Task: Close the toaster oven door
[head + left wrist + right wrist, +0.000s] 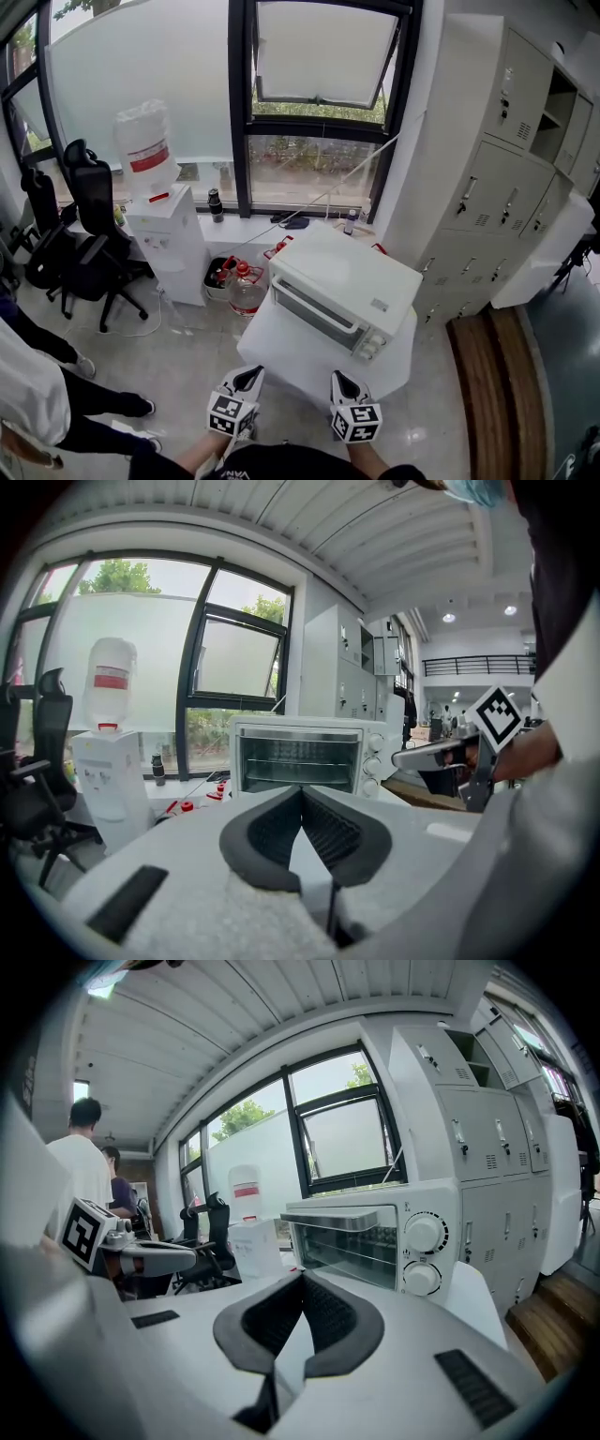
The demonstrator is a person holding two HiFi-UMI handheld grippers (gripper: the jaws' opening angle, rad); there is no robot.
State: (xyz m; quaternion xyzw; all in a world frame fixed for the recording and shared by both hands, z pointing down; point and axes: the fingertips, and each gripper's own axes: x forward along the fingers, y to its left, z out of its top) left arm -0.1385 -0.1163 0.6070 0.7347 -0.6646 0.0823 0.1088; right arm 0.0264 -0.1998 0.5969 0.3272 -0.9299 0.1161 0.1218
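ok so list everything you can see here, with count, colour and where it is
toaster oven: one, white, on the table
table: one, white, ahead of the grippers
water dispenser: one, white, clear bottle on top, left of the table
floor bottles: a few, clear, between dispenser and table; exact count unclear
office chairs: two, black, far left by the window
lockers: one bank, pale grey, right wall
bystander: one, white top and dark trousers, lower left
left gripper: one, white, shut, empty
right gripper: one, white, shut, empty
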